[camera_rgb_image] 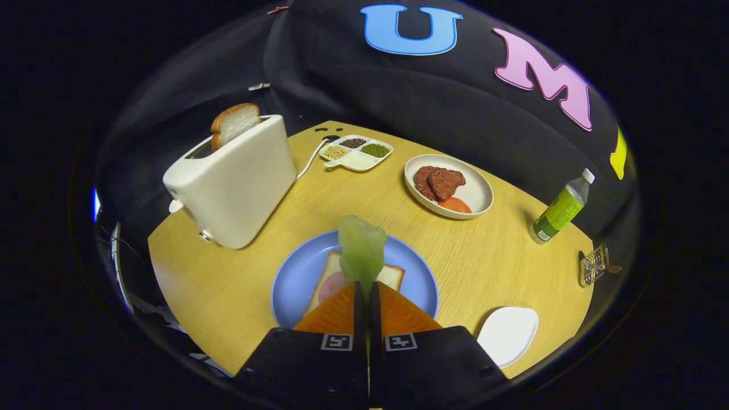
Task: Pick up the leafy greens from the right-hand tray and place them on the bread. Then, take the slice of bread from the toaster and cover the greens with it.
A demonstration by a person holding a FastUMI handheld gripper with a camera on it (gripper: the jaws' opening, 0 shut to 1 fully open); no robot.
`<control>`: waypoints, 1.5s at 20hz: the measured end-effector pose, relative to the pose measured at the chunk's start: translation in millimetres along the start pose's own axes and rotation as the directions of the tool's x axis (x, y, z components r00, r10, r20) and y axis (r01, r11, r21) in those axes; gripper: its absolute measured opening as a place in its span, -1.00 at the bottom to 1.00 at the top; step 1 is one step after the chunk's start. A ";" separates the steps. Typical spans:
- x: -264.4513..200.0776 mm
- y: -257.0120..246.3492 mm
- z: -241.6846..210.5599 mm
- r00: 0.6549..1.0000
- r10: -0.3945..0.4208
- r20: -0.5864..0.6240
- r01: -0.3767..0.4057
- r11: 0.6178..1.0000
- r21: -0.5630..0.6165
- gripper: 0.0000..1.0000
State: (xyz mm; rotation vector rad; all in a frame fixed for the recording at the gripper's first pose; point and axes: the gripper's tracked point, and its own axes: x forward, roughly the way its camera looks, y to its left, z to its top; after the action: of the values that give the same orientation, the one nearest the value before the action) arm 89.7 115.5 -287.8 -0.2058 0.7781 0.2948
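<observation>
A: What is the biggest thing here?

B: The round wooden table [433, 245]. Next is the big white toaster [233, 182], off to the left and beyond the fingers. A slice of brown-crusted bread [233, 123] sticks up out of its top.

A: And in the middle?

B: A round blue plate [296, 279], just ahead of the fingers. A flat slice of white bread [393, 276] lies on it, with something pink on top.

A: What are the tongs doing?

B: The gripper with orange fingers [364, 290] is squeezed almost closed. Both fingers press on a pale green leaf [361, 250]. The leaf stands up from the fingertips, over the bread on the blue plate. I cannot tell if it touches the bread.

A: What else?

B: A round white plate [475, 193] sits farther back on the right, with brown meat pieces [437, 182] and a red slice [454, 205]. Behind the toaster is a small white tray with seeds [356, 152]. A green bottle [562, 208] stands near the table's right edge.
</observation>
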 end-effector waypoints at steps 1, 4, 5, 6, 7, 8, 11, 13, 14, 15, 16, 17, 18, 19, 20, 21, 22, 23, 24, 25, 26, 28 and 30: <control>3.0 2.4 -4.3 1.000 -0.007 -0.013 0.007 1.000 0.000 -0.88; 13.6 10.5 -12.6 0.999 -0.015 -0.052 0.015 1.000 0.016 -0.77; 15.1 10.9 -14.5 0.998 -0.020 -0.061 0.021 1.000 0.020 -0.73; 17.1 10.9 -14.6 0.997 -0.029 -0.066 0.030 0.999 0.024 -0.62; 18.4 10.1 -14.4 0.997 -0.041 -0.069 0.043 0.999 0.027 -0.56; 19.6 10.6 -13.7 0.996 -0.046 -0.072 0.049 0.998 0.029 -0.47; 21.6 11.1 -15.2 0.994 -0.056 -0.091 0.060 0.998 0.036 -0.13; 19.9 12.1 -14.0 0.994 -0.056 -0.090 0.060 0.997 0.049 0.15; 18.7 7.8 -13.6 0.994 -0.066 -0.089 0.070 0.996 0.051 0.30; 18.6 7.0 -13.5 0.994 -0.066 -0.090 0.072 0.996 0.056 0.44; 17.6 5.8 -14.7 0.993 -0.068 -0.096 0.074 0.995 0.060 0.59; 17.5 3.9 -15.9 0.992 -0.070 -0.101 0.077 0.995 0.064 0.66; 16.9 2.4 -15.5 0.992 -0.070 -0.101 0.077 0.995 0.068 0.75; 17.0 1.6 -14.5 0.993 -0.070 -0.097 0.078 0.994 0.074 0.74; 16.4 -2.6 -14.7 0.992 -0.081 -0.096 0.089 0.993 0.080 0.76; 16.8 -5.5 -15.8 0.991 -0.088 -0.101 0.097 0.991 0.088 0.80; 18.2 -6.8 -19.3 0.990 -0.095 -0.109 0.105 0.990 0.095 0.83; 17.7 -7.8 -21.8 0.988 -0.096 -0.120 0.108 0.989 0.102 0.83; 17.5 -9.3 -22.2 0.988 -0.099 -0.121 0.111 0.988 0.103 0.84; 15.8 -11.6 -21.8 0.987 -0.105 -0.120 0.118 0.988 0.102 0.83; 13.8 -11.4 -20.0 0.988 -0.105 -0.114 0.117 0.987 0.109 0.87; 5.2 -6.0 -9.5 0.993 -0.086 -0.083 0.098 0.984 0.149 0.87; -6.4 -1.6 7.1 0.997 -0.072 -0.043 0.078 0.981 0.179 0.91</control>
State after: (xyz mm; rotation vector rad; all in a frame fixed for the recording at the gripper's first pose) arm 90.6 114.9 -278.2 -0.0695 0.8263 0.1484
